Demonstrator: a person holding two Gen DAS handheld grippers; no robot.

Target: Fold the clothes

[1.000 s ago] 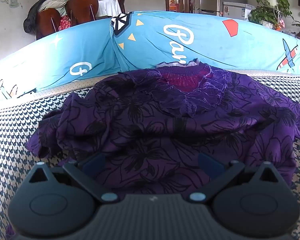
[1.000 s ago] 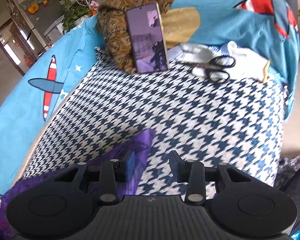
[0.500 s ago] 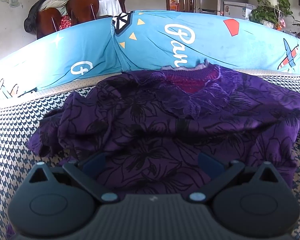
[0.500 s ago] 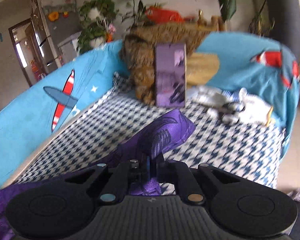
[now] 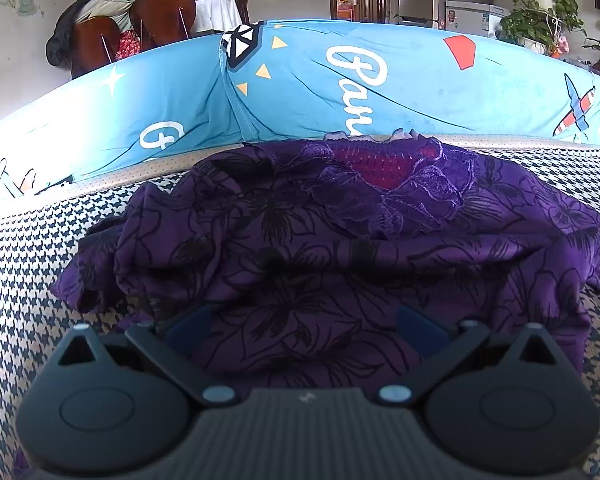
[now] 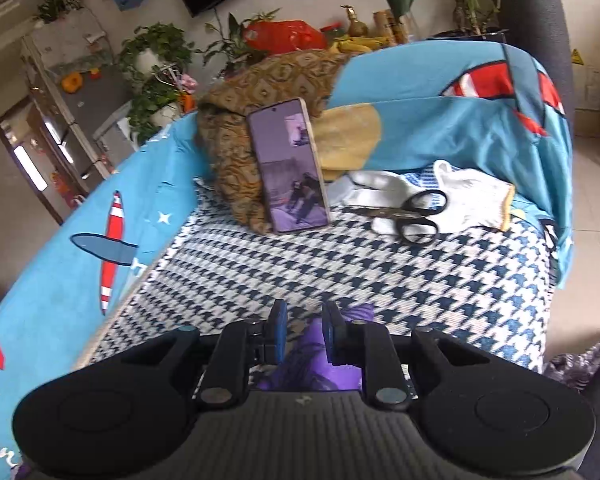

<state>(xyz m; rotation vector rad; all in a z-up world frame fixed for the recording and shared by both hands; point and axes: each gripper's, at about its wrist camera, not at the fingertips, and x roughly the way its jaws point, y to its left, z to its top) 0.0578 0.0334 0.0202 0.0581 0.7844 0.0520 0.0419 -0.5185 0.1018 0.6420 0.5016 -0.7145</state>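
While the left gripper point(image 5: 300, 326) hangs over the near hem of the purple garment point(image 5: 340, 248), its jaws stand wide apart with cloth lying between and below them, pads not pressing. The left wrist view shows the garment spread in loose folds on the houndstooth sofa seat point(image 5: 24, 264), red-lined collar toward the blue cover point(image 5: 300, 92) on the backrest.

The right wrist view shows only a small purple corner of it, low between the fingers of the right gripper point(image 6: 304, 336). Those jaws are opening; the cloth sits in the gap, with space visible beside the left pad, so released rather than pinched.

Only the right view shows the far seat end: a phone point(image 6: 288, 168) propped upright against a brown cushion point(image 6: 236, 152), scissors point(image 6: 408, 216) lying on white gloves point(image 6: 460, 192).
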